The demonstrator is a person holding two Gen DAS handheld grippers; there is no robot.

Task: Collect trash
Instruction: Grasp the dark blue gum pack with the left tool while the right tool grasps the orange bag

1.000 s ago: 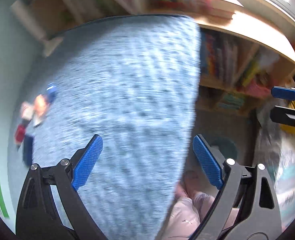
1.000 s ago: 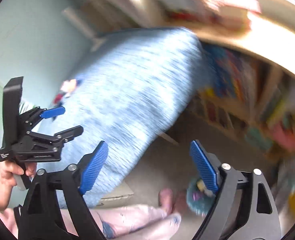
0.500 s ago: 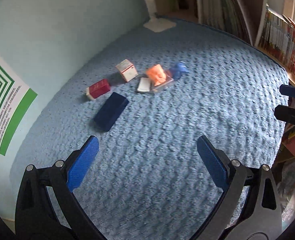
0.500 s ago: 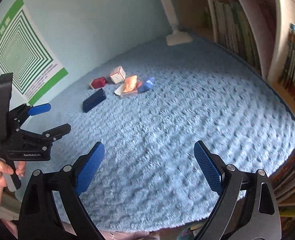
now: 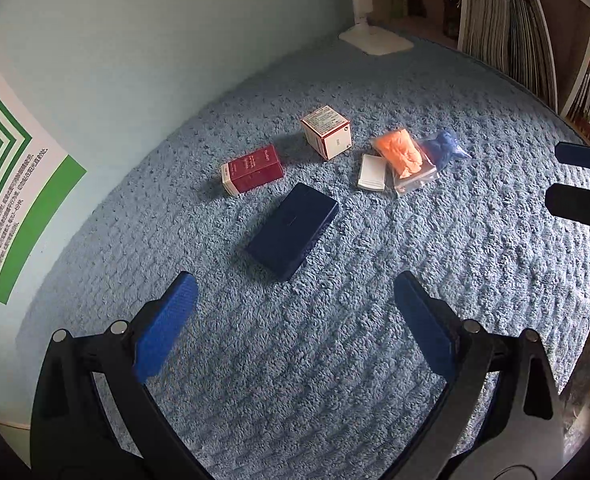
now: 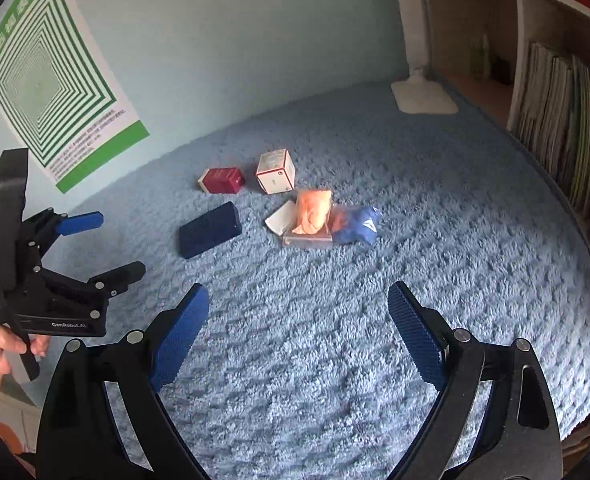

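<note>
1. Blue fleece-covered bed (image 5: 335, 360): soft, textured surface carrying all the trash in one loose cluster toward the wall side. Likely to give under any downward press, so thin items may sink into the pile.
2. Navy flat box (image 5: 293, 233): largest piece, lying flat, nearest the left hand-held gripper (image 5: 295, 312). Probably stiff, light card; best taken across the short width, one pad worked under an edge.
3. Red carton (image 5: 253, 169): on its side, just behind the navy box. Rigid, light; pinch across the two broad faces.
4. White cube box (image 5: 327, 131): upright, beside the red carton. Stiff but crushable; grip opposite side walls gently.
5. Clear bag with orange contents (image 5: 405, 158): soft, slippery film; pinch a bunched fold, not the flat face.
6. Crumpled blue wrapper (image 5: 445, 148): touching the bag; limp, near weightless.
7. Small white card (image 5: 372, 172): flat, partly under the bag edge; hardest to lift.
8. Left hand-held gripper: jaws wide apart, empty. Right hand-held gripper (image 6: 299, 320): likewise spread, holding nothing, well short of the cluster.
</note>
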